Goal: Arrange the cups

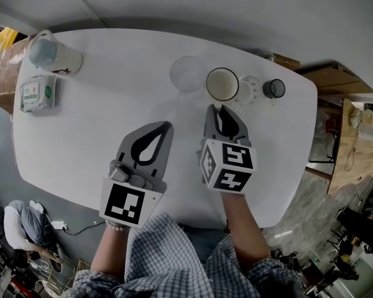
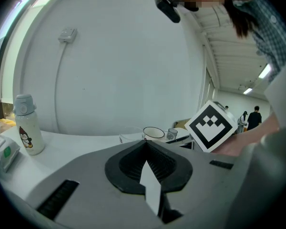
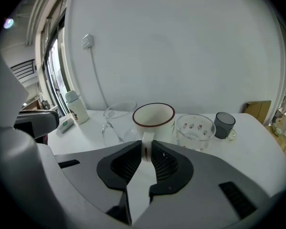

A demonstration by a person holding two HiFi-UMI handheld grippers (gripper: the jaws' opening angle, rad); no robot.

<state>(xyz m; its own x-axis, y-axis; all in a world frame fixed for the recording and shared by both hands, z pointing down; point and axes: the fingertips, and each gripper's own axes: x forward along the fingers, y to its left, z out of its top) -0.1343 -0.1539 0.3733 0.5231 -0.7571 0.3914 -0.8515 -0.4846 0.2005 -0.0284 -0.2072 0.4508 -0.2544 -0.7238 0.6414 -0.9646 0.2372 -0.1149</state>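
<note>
Several cups stand in a row at the far side of the white table (image 1: 99, 123): a clear glass cup (image 1: 188, 73), a white mug with a dark rim (image 1: 222, 84), a clear glass with small flower prints (image 1: 249, 89) and a small dark grey cup (image 1: 274, 88). My right gripper (image 1: 222, 108) reaches the near side of the white mug (image 3: 153, 118); in the right gripper view its jaws (image 3: 147, 144) are shut on the mug's handle. My left gripper (image 1: 166, 125) hovers shut and empty over the table's middle, short of the clear glass cup (image 2: 131, 137).
A white bottle with a pale blue cap (image 1: 53, 53) and a green-and-white tissue pack (image 1: 37, 94) sit at the table's far left. A cardboard box (image 1: 6, 67) stands beyond the left edge, wooden furniture (image 1: 354, 148) to the right. A person (image 1: 25, 225) sits on the floor, lower left.
</note>
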